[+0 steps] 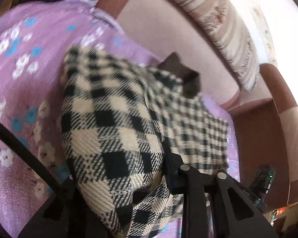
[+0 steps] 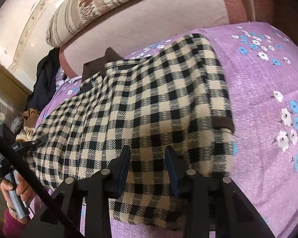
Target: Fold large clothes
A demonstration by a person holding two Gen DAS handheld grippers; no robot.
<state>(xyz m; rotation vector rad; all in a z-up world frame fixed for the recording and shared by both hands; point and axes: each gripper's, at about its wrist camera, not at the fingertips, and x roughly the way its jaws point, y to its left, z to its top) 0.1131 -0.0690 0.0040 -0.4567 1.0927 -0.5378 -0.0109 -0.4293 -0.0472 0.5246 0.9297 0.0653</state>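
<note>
A black-and-cream checked garment [image 2: 159, 103] with a dark brown collar [image 2: 101, 63] lies on a purple floral bedspread [image 2: 268, 91]. In the left wrist view the garment [image 1: 113, 123] bulges up between my left gripper's fingers [image 1: 117, 178]; only the right finger [image 1: 168, 158] shows, the left is hidden under cloth. My right gripper [image 2: 148, 156] has its fingers [image 2: 125, 158] either side of a fold of the garment's near edge. The left gripper also shows at the left of the right wrist view [image 2: 27, 144], holding the garment's other side.
A pink padded headboard [image 2: 149, 27] with a rolled striped quilt [image 2: 101, 4] on it runs along the far side of the bed. Dark clothes [image 2: 45, 75] lie piled at the bed's left end. A brown bed frame [image 1: 268, 119] shows at right in the left wrist view.
</note>
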